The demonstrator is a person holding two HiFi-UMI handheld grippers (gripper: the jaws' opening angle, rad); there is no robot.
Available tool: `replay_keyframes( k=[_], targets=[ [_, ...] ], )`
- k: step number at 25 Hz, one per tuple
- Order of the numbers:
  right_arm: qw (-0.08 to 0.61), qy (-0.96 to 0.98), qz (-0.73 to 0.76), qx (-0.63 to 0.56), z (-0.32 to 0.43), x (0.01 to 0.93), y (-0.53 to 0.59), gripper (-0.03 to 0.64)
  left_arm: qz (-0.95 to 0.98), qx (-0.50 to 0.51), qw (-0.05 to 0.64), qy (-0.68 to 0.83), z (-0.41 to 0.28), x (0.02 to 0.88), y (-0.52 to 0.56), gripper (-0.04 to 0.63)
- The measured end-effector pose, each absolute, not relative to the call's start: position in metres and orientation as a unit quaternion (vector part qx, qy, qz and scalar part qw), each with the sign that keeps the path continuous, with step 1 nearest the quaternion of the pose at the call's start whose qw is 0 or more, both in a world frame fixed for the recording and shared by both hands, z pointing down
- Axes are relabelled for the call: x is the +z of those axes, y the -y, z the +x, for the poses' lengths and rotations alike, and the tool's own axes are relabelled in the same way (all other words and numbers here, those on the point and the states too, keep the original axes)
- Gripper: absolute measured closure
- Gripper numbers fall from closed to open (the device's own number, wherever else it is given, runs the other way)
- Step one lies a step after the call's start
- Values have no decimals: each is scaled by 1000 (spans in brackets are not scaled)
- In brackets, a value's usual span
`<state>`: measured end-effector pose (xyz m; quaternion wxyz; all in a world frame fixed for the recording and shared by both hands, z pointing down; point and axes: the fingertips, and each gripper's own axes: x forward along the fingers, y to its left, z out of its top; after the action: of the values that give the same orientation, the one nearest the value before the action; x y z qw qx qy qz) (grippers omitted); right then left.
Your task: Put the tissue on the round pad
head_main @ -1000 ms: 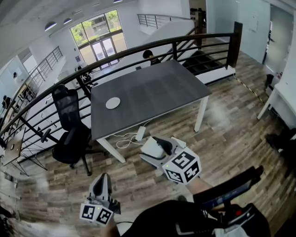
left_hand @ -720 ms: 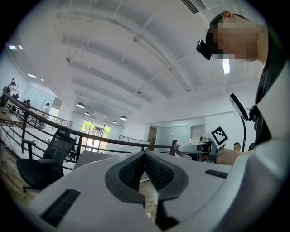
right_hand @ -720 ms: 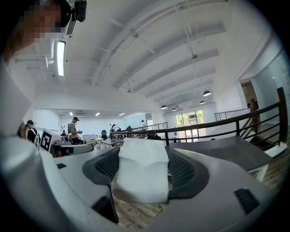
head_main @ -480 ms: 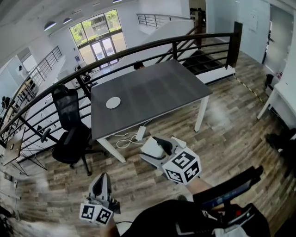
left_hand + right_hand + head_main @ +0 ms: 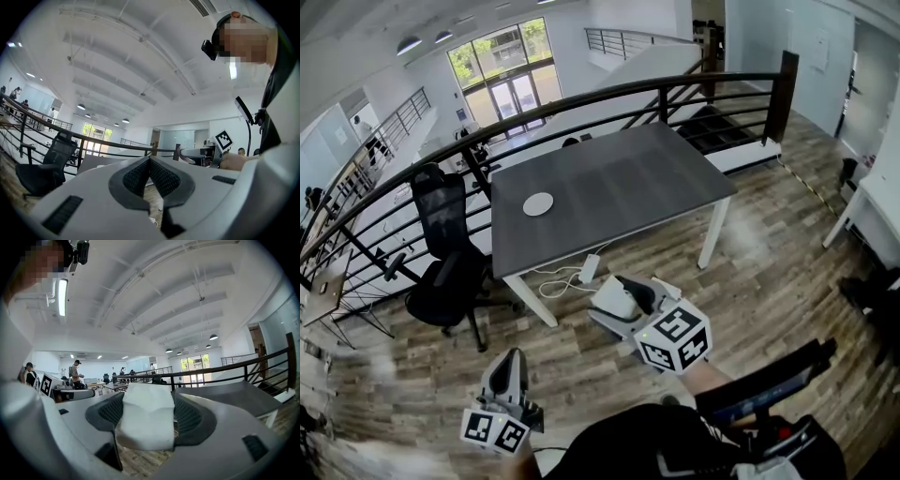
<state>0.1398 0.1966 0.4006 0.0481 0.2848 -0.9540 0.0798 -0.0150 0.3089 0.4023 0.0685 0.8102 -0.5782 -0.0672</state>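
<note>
Floor (image 5: 581, 361) below; tissue (image 5: 146, 420) along right tool (image 5: 149, 393)

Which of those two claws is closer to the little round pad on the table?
Right. The right gripper, holding the tissue, reaches toward the table's front edge, short of the pad. The left gripper hangs farther back, close to the person's body.

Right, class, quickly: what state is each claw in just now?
Left claw: closed, holding nothing.
Right claw: closed on the tissue.
</note>
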Motion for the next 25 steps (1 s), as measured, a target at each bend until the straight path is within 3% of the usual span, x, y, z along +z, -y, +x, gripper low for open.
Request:
replay_keyframes(
  k=[25],
  targets=[
    [40,959,271,76,87,399,-199,282,802,-81,68,588,-62,410,-326,592]
  ],
)
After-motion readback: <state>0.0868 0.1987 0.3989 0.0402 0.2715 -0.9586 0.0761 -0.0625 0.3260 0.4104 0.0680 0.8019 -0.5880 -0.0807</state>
